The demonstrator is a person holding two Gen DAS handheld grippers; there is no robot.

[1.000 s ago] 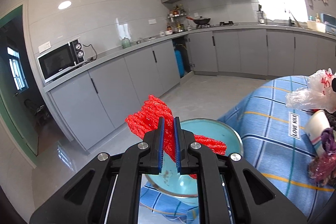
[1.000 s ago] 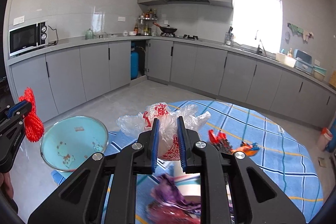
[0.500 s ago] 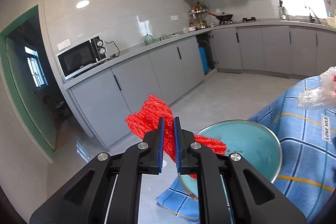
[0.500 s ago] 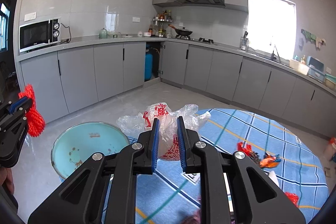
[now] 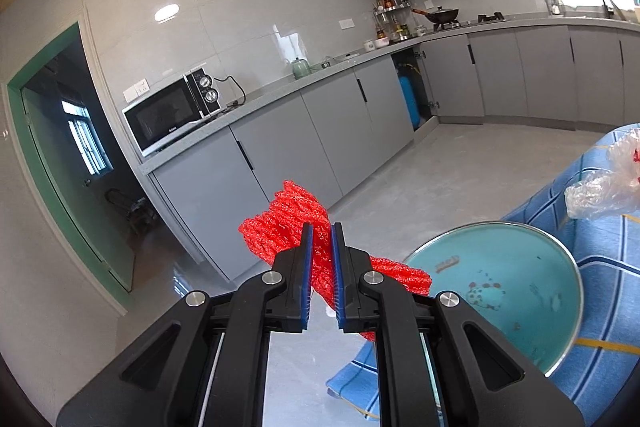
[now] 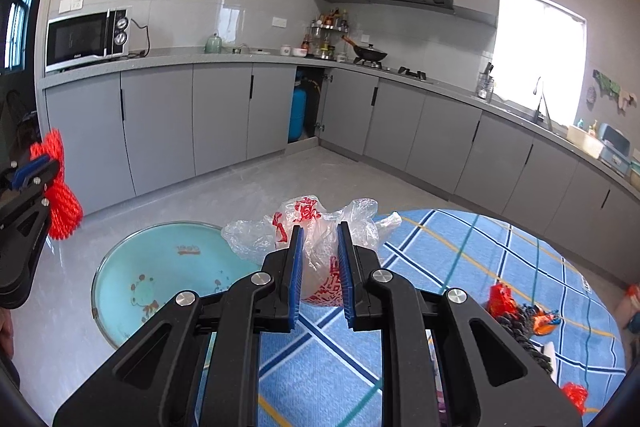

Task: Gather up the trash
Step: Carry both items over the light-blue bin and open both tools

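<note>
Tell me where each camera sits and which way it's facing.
Left wrist: on the left gripper, looking along its fingers toward the microwave and green doorway; its jaws pinch a red net.
Right wrist: on the right gripper, looking over the table toward the stove corner; its jaws clamp a plastic bag, and the left gripper shows at the left edge.
Shared: teal basin, bag, net, microwave, counter.

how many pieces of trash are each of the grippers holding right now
1 each, 2 in all. The left gripper is shut on red foam netting beside the blue basin. The right gripper pinches a clear plastic bag over the table.
</note>
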